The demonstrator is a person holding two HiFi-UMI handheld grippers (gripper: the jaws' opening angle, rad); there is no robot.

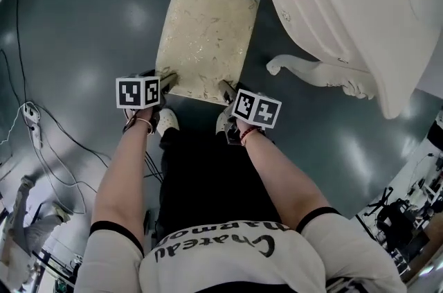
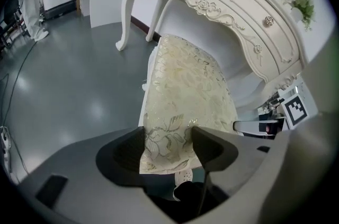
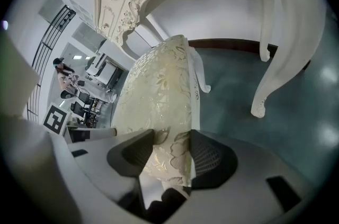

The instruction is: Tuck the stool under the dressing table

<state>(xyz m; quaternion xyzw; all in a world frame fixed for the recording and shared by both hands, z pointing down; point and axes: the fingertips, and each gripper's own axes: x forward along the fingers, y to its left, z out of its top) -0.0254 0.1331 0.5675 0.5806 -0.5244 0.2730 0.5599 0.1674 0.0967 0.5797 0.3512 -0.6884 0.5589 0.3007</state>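
The stool [image 1: 205, 39] has a cream floral cushion and stands on the grey floor just in front of the white dressing table [image 1: 360, 1]. My left gripper [image 1: 168, 81] is shut on the cushion's near left corner [image 2: 168, 141], both pads pressing its edge. At the near right corner [image 3: 172, 151], my right gripper [image 1: 225, 89] is likewise shut on the cushion. The stool's far end [image 2: 180, 45] lies close to the table's opening between its carved legs [image 2: 126, 21].
A curved table leg [image 1: 315, 71] stands on the floor right of the stool, and another leg [image 3: 267, 85] shows in the right gripper view. Cables [image 1: 41, 139] and equipment lie at the left and lower right. My shoes [image 1: 166, 122] are just behind the stool.
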